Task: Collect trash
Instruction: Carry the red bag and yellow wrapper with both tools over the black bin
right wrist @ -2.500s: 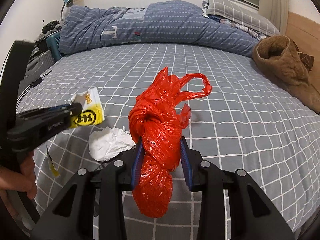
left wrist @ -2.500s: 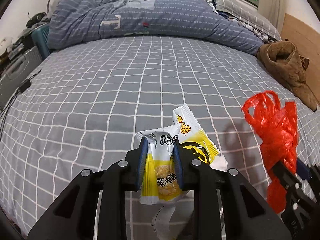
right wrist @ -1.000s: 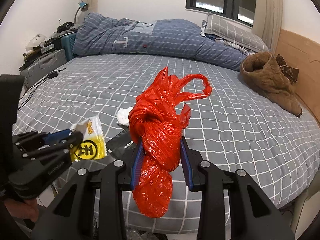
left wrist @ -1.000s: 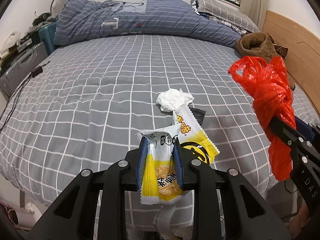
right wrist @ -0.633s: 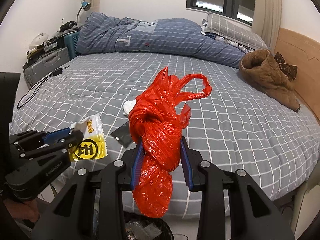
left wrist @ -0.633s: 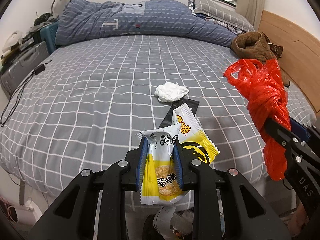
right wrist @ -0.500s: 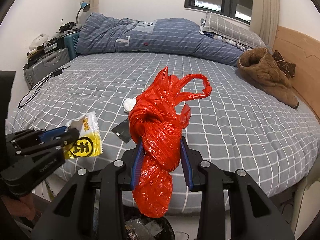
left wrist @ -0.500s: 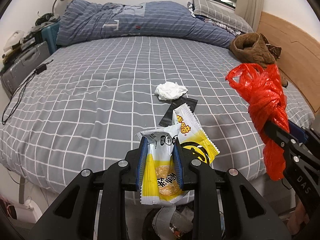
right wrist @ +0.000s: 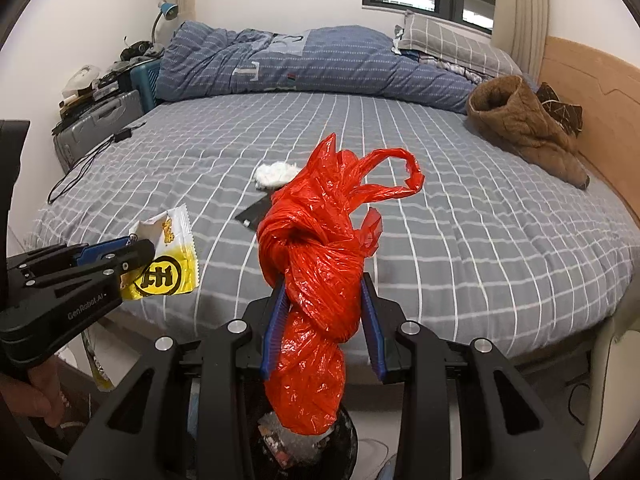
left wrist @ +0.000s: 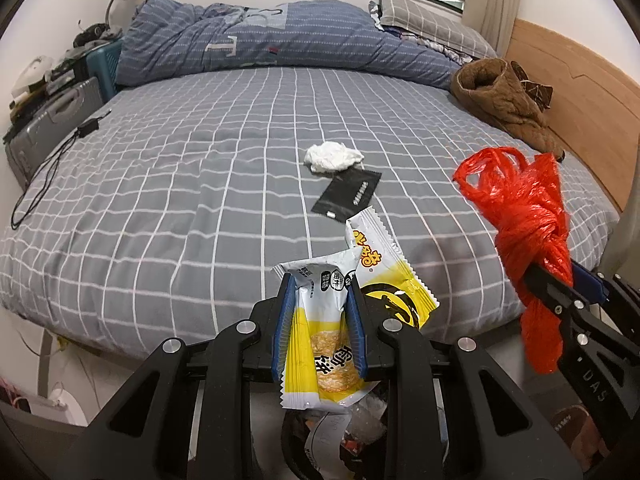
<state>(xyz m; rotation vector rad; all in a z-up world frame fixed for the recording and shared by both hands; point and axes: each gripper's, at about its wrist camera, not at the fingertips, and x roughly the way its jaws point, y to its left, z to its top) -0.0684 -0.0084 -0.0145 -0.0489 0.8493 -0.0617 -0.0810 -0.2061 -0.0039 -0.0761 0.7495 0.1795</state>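
Our left gripper pinches yellow snack wrappers. Our right gripper clamps a knotted red bag above the bin.

Bed covered by a grey sheet with a white grid. On it lay a crumpled white tissue near the middle, with a flat black packet just beside it toward the near edge, a bunched blue striped duvet and a grey checked pillow along the far side, a brown padded garment by the wooden headboard, and a black cable with a small adapter at the left edge
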